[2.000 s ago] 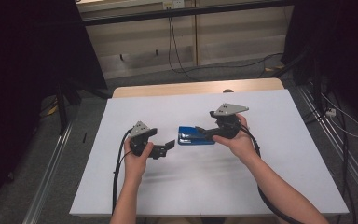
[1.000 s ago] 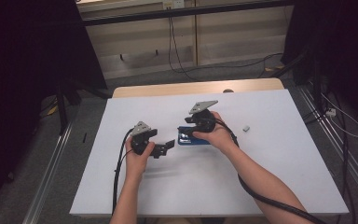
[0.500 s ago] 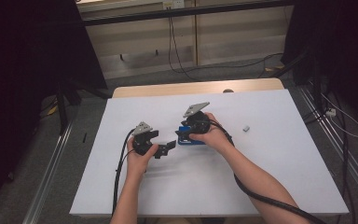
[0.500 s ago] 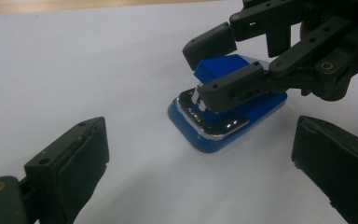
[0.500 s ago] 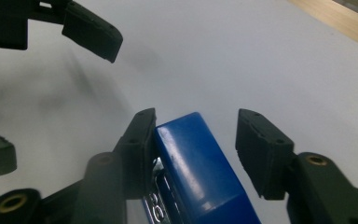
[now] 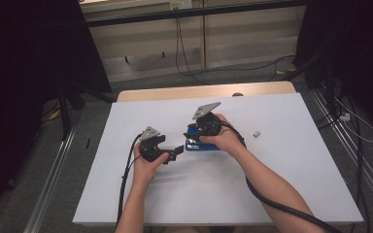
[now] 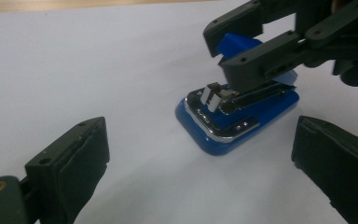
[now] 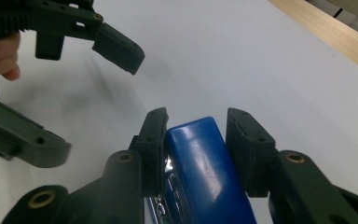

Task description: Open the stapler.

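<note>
Your right gripper (image 6: pixel 194 137) sits over the blue stapler (image 7: pixel 235 123), which lies flat on the white counter (image 6: pixel 281 174) near its middle, just ahead of your left gripper (image 6: pixel 178 151). In the right gripper view the stapler's blue top arm (image 8: pixel 205 163) stands between your two jaws: the left-hand jaw looks to be touching its side, while a thin gap remains at the other. The jaws have just been closing on it, so this reads as a grip half made, not yet clamped from both sides.

In the left gripper view the stapler's top arm is tipped up from the base, with the chrome magazine (image 7: pixel 216 109) exposed below. Taking the arm by its flanks makes sense if you mean to lift or swing it while the base stays down.

Your left gripper hovers just beside the stapler's near end with its jaws spread wide and holding nothing. Kept there, it is ready to pin the base or take the front once the right side has hold.

A small pale piece (image 6: pixel 257 133) lies apart on the counter to your right, clear of both hands; what it is cannot be told.
</note>
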`<control>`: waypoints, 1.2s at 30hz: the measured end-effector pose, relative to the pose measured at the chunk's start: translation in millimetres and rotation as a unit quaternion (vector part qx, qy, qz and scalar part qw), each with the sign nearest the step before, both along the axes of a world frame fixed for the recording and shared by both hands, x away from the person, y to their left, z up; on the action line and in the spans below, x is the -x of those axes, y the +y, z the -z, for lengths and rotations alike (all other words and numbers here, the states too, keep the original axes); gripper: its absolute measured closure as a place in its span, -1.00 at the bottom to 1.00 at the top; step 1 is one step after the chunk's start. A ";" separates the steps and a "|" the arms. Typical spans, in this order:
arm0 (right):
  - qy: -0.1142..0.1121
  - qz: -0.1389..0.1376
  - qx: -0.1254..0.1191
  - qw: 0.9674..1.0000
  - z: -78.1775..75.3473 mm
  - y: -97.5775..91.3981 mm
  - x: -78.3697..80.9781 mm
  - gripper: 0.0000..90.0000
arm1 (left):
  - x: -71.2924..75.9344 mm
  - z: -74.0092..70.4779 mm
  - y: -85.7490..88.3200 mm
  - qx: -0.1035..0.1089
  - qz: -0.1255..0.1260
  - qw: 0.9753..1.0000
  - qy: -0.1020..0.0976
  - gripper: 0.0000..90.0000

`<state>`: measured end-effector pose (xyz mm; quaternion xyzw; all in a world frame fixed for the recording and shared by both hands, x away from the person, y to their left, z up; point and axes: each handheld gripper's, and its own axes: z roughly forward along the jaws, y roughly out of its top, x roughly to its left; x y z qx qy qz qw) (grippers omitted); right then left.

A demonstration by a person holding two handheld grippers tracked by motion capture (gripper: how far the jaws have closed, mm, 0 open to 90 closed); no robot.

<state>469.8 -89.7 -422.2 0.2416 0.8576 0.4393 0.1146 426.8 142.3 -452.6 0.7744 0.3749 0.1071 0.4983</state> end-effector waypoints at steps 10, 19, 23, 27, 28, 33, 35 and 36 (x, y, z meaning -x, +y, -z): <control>-0.001 0.008 -0.046 0.999 -7.6 -14.4 3.9 0.34 | -3.3 1.1 -5.0 0.017 -0.025 0.999 -0.017 -0.54; -0.005 0.013 -0.061 0.998 -13.7 -22.6 6.8 0.36 | -4.4 2.8 -9.5 0.007 -0.021 0.999 -0.029 -0.04; -0.008 0.014 -0.062 0.998 -14.3 -23.4 8.4 0.36 | -5.0 0.1 -15.2 -0.010 -0.002 0.999 -0.033 0.23; -0.006 0.015 -0.064 0.998 -14.6 -24.0 8.6 0.36 | -5.9 -5.0 -22.0 -0.005 0.010 0.999 -0.043 0.47; -0.007 0.015 -0.064 0.998 -14.6 -24.2 8.5 0.36 | -6.4 -4.9 -23.5 -0.001 0.013 0.999 -0.043 0.55; -0.007 0.014 -0.066 0.998 -14.8 -25.0 8.1 0.36 | -10.1 -3.2 -28.1 -0.011 0.022 0.999 -0.040 0.74; -0.005 0.017 -0.070 0.997 -14.2 -25.2 7.7 0.36 | -11.4 -4.0 -30.5 -0.007 0.027 0.999 -0.040 0.76; -0.006 0.018 -0.071 0.997 -13.9 -25.1 7.5 0.36 | -12.1 -4.4 -31.6 -0.008 0.029 0.999 -0.039 0.78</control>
